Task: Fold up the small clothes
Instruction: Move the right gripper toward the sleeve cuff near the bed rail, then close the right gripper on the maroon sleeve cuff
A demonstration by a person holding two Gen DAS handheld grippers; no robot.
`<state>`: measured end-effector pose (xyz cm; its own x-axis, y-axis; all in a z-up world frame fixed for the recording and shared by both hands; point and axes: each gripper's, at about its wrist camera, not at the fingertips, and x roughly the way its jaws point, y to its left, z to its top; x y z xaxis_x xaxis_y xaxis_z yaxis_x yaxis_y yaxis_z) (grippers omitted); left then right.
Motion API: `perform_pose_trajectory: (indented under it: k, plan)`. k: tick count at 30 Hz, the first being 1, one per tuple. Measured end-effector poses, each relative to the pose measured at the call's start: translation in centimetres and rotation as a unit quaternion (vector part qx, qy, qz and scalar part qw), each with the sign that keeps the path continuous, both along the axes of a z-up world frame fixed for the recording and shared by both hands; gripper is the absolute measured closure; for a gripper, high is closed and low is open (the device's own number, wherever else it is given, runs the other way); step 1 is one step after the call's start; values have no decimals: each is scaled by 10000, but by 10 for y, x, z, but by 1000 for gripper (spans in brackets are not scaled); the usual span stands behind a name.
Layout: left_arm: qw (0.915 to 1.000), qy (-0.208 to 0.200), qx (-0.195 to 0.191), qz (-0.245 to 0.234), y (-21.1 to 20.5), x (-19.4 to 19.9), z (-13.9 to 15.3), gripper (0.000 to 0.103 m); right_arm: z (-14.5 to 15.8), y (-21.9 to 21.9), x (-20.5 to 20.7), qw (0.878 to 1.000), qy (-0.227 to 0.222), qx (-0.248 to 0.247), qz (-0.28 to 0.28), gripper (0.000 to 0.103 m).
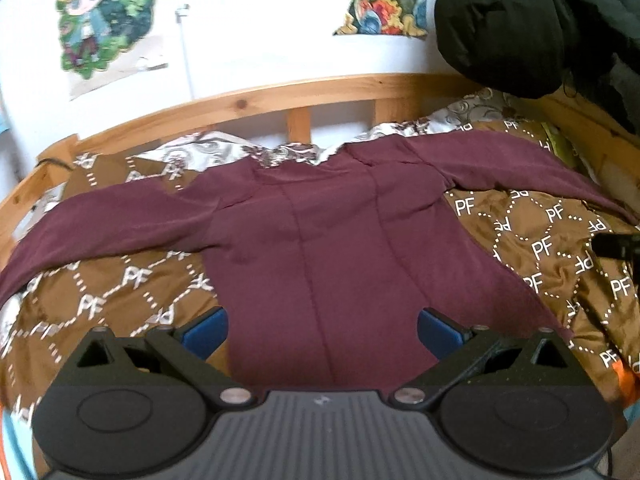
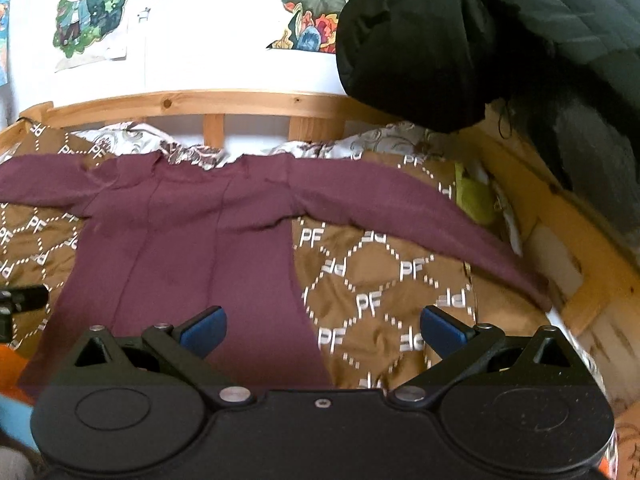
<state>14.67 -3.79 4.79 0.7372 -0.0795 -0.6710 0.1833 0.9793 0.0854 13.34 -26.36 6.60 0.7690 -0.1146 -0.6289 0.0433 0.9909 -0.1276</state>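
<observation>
one maroon top [image 1: 320, 240], two grippers, perhaps three wall pictures

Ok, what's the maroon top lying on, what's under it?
The maroon top lies spread flat on a brown bedspread printed with PF letters. Near its collar, a white floral sheet shows. Whatever lies beneath the top's body is covered, presumably more bedspread.

Shirt [image 1: 320, 240] lies flat on the bedspread [image 1: 552, 248], sleeves spread to both sides, collar toward the headboard [image 1: 248, 100]. Pillow [image 1: 192, 154] sits between shirt collar and headboard; a jacket [image 1: 520, 20] hangs beyond the shirt's right sleeve, over the headboard corner. Left tongs [image 1: 322, 334] hover over the shirt hem, right tongs [image 2: 322, 334] over the shirt's right edge, straddling shirt and bedspread.
</observation>
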Motion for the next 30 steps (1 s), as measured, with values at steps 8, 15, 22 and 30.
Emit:
perform_pose_trajectory:
  k: [8,15,22,30]
  plan:
    - [9999,127,13,114,-4,67,-28,0,-8,-30,54,9975,-449,323,-441,0]
    - [9997,238,-38,59,7,93,-53,0,-31,-78,103,9807,-773,1140,-1388,0]
    - [9984,446,-331,108,25,116,-77,0,-38,-91,120,9643,-1623,1323,-1620,0]
    - [9879,1154,-847,600,50,133,-104,0,-78,-112,127,9616,-1348,1609,-1769,0]
